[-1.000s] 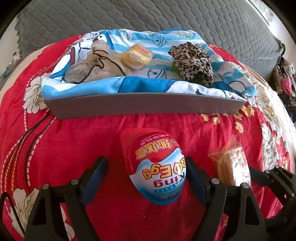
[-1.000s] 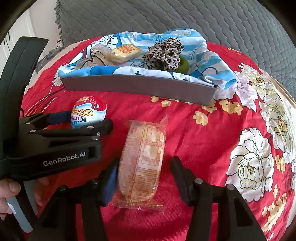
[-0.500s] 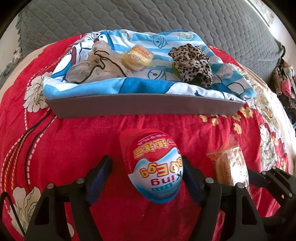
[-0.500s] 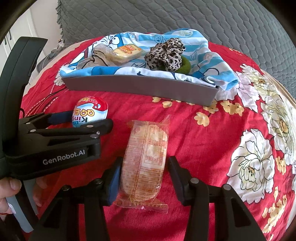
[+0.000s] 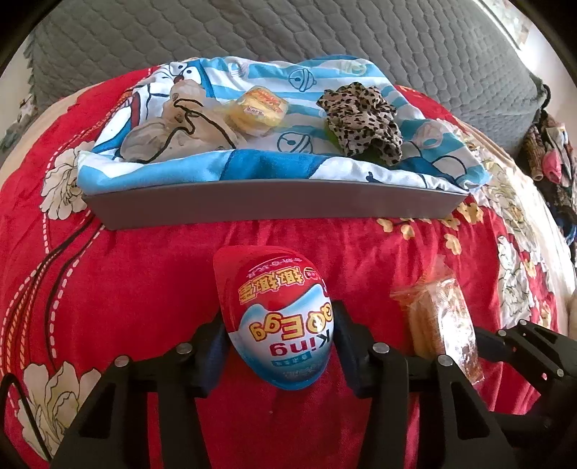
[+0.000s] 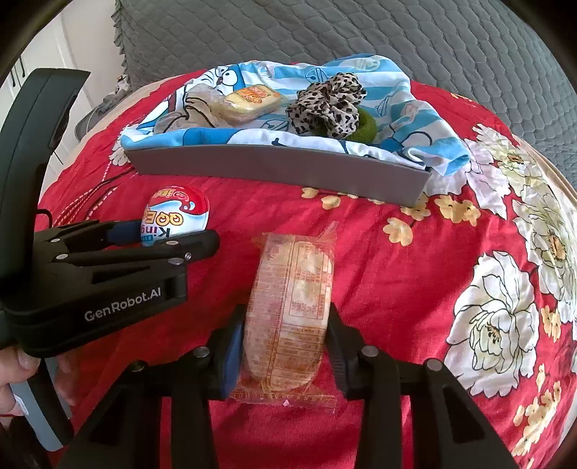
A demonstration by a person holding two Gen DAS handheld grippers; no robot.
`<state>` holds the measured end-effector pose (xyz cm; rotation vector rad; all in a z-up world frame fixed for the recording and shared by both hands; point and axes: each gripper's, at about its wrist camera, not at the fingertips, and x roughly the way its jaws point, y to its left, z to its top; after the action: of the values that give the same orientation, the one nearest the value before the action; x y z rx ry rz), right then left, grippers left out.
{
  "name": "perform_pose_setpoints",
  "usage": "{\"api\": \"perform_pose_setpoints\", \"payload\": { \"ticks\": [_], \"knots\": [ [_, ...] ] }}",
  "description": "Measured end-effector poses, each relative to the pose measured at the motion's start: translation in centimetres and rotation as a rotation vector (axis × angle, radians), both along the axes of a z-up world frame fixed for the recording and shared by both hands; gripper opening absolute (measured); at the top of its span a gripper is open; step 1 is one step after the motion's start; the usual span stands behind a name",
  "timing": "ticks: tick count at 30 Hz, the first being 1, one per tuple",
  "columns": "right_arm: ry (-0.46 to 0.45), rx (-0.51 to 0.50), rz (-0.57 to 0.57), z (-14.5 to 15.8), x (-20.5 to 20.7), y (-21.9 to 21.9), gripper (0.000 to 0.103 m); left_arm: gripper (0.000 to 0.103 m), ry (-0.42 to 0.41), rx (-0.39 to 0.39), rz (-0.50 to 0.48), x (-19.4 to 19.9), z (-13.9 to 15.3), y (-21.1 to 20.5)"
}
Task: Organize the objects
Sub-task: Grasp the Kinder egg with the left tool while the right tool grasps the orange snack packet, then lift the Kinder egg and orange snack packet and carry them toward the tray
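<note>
On a bed covered by a red blanket (image 6: 378, 274) printed with large white flowers, a person holds two black grippers side by side, both angled downward. The left gripper (image 5: 279, 335) has its jaws on either side of a plastic toy egg (image 5: 277, 317), red on top and blue and white below, marked "King Egg"; the jaws are closing, and the blue pads appear to touch the egg's sides near its lower end. The egg lies on the blanket just in front of a long grey tray (image 5: 274, 209). The right gripper (image 6: 285, 342) is next to it, its jaws closing on a snack in a clear orange-printed wrapper (image 6: 292, 306) that lies lengthwise on the blanket; both pads sit against the wrapper's long edges at the near end. In the right wrist view the left gripper's body shows at the left edge, with part of the person's hand (image 6: 14, 375) beneath it. The tray is lined with a blue and white striped cartoon cloth (image 5: 259, 169) that spills over its right end. On the cloth lie a beige drawstring pouch (image 5: 173, 133) at the left, a small yellow wrapped cake (image 5: 258, 108) beside it, and a leopard-print scrunchie (image 5: 360, 122) at the right on top of something green (image 6: 364, 126). Behind the tray rises a grey quilted cover (image 5: 288, 32).
</note>
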<state>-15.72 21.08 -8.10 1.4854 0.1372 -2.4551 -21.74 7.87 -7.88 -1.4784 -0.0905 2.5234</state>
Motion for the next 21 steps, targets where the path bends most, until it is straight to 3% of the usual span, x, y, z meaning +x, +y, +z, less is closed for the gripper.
{"api": "perform_pose_setpoints", "payload": {
  "ticks": [21],
  "knots": [
    [-0.008, 0.008, 0.035, 0.17, 0.39, -0.17, 0.041, 0.053, -0.020, 0.011, -0.002, 0.87, 0.18, -0.24]
  ]
}}
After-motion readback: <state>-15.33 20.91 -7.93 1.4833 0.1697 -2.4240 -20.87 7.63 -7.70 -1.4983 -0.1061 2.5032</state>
